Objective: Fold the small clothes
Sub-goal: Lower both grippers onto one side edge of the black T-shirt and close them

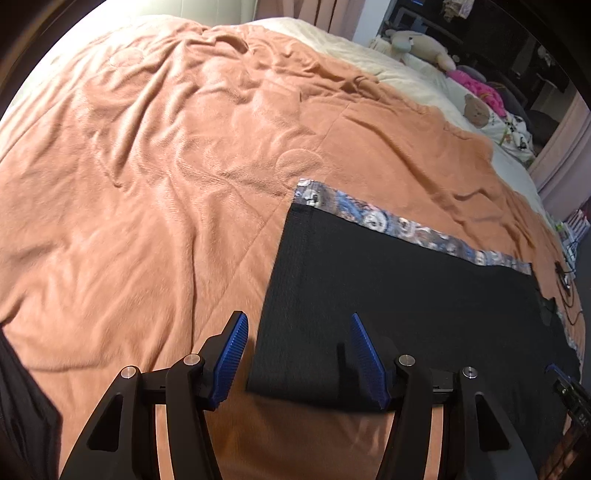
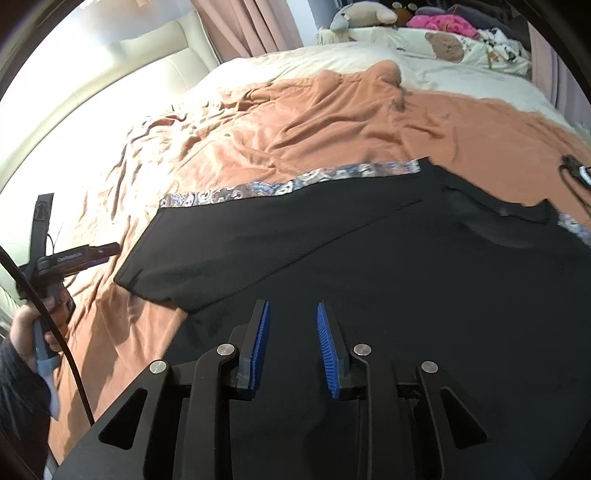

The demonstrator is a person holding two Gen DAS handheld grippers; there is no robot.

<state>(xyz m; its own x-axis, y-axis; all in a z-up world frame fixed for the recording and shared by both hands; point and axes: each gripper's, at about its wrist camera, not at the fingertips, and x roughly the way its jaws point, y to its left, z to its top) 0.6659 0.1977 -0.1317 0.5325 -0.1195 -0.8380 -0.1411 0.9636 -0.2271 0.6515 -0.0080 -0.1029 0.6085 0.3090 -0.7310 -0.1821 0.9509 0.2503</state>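
My left tool (image 1: 297, 332) is spread wide and grips nothing; its blue pads straddle the near left corner of the black garment (image 1: 388, 295), above the cloth. My right tool (image 2: 293, 317) stands partly open, also gripping nothing, over the near part of the same black garment (image 2: 369, 251). The garment lies flat on the orange blanket (image 1: 166, 184) that covers the bed. Its patterned band (image 2: 288, 186) runs along the far edge. Beyond it, stuffed toys (image 2: 365, 14) rest at the far end of the bed.
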